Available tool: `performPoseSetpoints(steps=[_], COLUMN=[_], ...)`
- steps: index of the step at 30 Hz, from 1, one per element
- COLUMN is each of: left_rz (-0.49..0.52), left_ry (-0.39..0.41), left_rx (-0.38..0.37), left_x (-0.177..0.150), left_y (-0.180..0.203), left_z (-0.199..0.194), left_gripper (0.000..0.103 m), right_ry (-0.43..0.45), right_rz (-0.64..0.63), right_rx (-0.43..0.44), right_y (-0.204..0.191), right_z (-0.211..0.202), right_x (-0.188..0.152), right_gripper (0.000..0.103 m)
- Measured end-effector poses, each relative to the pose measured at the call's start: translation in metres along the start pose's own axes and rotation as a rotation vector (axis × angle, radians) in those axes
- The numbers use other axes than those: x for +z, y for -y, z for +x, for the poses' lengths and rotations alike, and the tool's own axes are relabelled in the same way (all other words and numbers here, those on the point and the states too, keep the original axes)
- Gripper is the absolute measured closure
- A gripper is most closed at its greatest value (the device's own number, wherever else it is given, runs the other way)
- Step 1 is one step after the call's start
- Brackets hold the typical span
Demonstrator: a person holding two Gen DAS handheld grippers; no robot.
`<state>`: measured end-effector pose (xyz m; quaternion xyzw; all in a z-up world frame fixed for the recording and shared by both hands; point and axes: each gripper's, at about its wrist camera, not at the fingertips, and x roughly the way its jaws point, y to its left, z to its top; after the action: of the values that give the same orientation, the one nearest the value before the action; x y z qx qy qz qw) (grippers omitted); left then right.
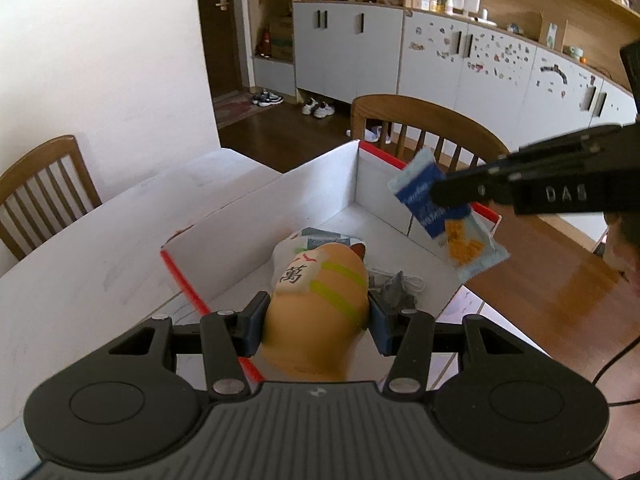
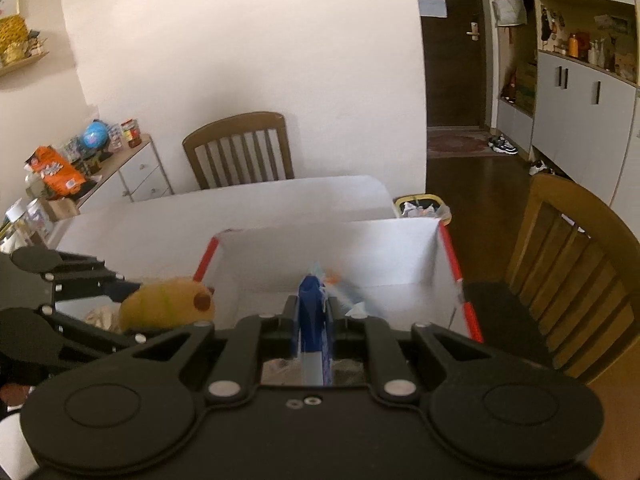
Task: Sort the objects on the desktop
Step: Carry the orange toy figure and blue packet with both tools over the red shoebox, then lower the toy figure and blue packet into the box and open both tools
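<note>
My left gripper (image 1: pixel 316 312) is shut on an orange plush toy (image 1: pixel 316 300) with green stripes and a white patch, held over the near end of the white cardboard box (image 1: pixel 280 208). The toy also shows in the right wrist view (image 2: pixel 168 300). My right gripper (image 2: pixel 312 312) is shut on a blue and white snack packet (image 2: pixel 310 312), held above the box. In the left wrist view the packet (image 1: pixel 444 216) hangs from the right gripper (image 1: pixel 440 192) over the box's right wall. Inside the box lie a white bag (image 1: pixel 296 246) and a grey item with white cable (image 1: pixel 394 288).
The box has red edges and sits on a white table (image 1: pixel 100 248). Wooden chairs stand at the far side (image 1: pixel 420 128) and left (image 1: pixel 44 188). A brown wooden tabletop (image 1: pixel 560 272) lies to the right. A bin (image 2: pixel 424 208) stands beyond the table.
</note>
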<state>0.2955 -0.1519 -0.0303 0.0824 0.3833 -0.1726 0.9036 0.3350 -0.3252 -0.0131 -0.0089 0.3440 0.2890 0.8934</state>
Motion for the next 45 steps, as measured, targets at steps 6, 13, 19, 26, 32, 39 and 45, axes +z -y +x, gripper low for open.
performPoseSetpoints(steps=[6,13,19,26,32,39,45], left_rz=[0.024,0.015,0.032,0.041,0.058,0.067,0.085], left_ry=[-0.042,-0.118,-0.181,-0.253,-0.294,-0.353,-0.375], left_rx=[-0.026,-0.053,-0.081,-0.129,-0.157,-0.197,-0.185], left_x=[0.013,0.022,0.029,0.031,0.031,0.022,0.021], left_y=[0.003,0.003,0.004,0.003,0.005,0.009,0.01], left_z=[0.022,0.052,0.076,0.097,0.109,0.122,0.131], left_gripper=[0.053,0.053,0.053,0.053,0.053,0.053,0.052], right_ry=[0.008,-0.027,-0.068,-0.122,-0.157,-0.198,-0.226], right_rz=[0.004,0.002,-0.008,-0.002,0.005,0.01,0.01], right_rx=[-0.028,-0.049,-0.059,-0.07,-0.065,-0.077,-0.084], right_y=[0.019,0.034,0.042,0.05,0.051,0.056,0.058], right_z=[0.011,0.038,0.059,0.079,0.089,0.1,0.109], right_x=[0.009,0.007,0.001,-0.008,-0.015,-0.021,-0.023], right_gripper=[0.091,0.091,0.091,0.091,0.091,0.091,0.091])
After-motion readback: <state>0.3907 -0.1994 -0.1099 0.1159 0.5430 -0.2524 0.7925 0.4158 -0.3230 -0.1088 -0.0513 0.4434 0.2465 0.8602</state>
